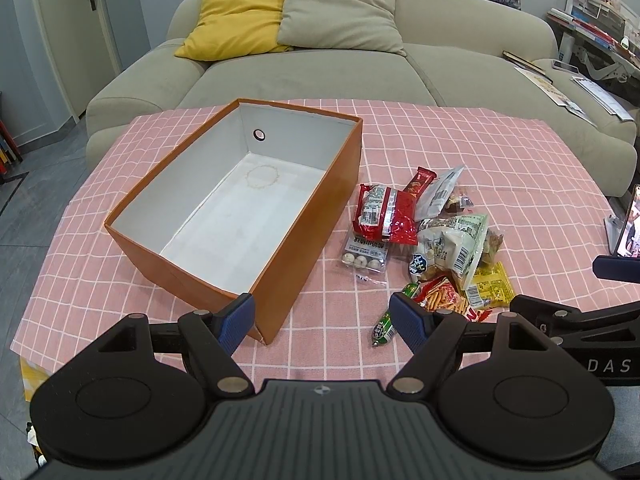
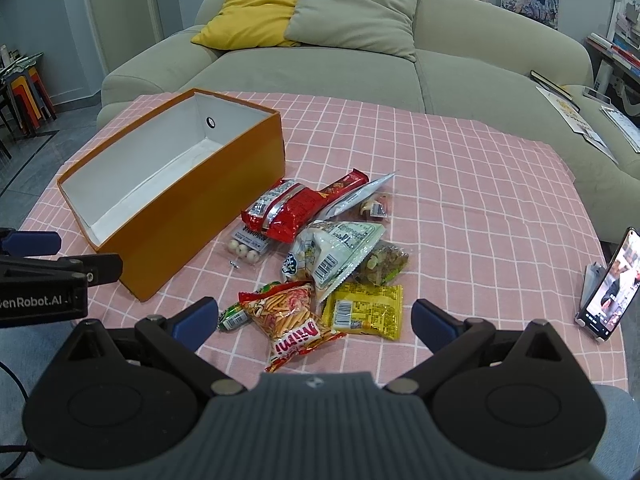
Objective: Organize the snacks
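Observation:
An orange box [image 1: 316, 220] [image 2: 192, 216] with a white inside stands open and holds nothing, on the left of the pink checked table. To its right lies a heap of snack packets: a red bag [image 1: 384, 216] [image 2: 288, 212], a white and green bag [image 1: 456, 244] [image 2: 336, 252], a yellow packet [image 1: 492, 284] [image 2: 366, 310], an orange stick-snack bag [image 1: 440, 296] [image 2: 288, 320] and a small green candy [image 1: 382, 326] [image 2: 232, 318]. My left gripper [image 1: 322, 320] is open near the box's front corner. My right gripper [image 2: 316, 320] is open above the stick-snack bag, holding nothing.
A pink checked cloth [image 1: 480, 152] [image 2: 480, 184] covers the table. A phone on a stand [image 2: 608, 284] [image 1: 630, 228] sits at the right edge. A grey-green sofa [image 1: 320, 68] with cushions lies beyond the table's far edge. Each gripper shows at the side of the other's view.

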### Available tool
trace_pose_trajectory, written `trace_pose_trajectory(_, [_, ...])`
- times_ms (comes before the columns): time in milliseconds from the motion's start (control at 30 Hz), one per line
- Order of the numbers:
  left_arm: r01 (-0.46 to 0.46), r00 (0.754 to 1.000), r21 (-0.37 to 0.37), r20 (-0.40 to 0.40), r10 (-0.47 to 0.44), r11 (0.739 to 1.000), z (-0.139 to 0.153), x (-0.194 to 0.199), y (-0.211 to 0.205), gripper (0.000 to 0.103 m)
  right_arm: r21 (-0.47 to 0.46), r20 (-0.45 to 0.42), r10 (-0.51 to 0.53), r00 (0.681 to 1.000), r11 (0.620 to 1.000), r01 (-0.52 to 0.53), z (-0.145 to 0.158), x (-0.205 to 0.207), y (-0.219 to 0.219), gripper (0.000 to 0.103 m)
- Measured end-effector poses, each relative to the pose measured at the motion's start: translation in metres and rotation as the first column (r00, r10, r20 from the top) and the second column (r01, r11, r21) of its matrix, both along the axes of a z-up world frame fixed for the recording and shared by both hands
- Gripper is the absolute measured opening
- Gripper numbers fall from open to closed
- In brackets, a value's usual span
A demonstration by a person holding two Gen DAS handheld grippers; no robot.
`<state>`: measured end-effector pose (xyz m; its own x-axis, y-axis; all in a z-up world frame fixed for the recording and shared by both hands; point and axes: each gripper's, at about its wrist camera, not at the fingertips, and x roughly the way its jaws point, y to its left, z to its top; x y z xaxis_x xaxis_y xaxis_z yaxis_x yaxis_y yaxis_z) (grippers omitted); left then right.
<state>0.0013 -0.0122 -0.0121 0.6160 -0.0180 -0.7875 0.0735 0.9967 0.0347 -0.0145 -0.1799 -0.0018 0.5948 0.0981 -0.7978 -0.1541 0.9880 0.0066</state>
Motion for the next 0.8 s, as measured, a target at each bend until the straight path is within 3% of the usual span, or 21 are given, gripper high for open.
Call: trace_pose_trajectory(800, [0.006, 1.000, -0.001, -0.003, -0.006, 1.000, -0.0010, -0.0001, 0.0008, 0.089, 0.000, -0.002, -0.001, 1.000, 1.000, 0.001, 0.0007, -0.0002, 0.0005, 0.099])
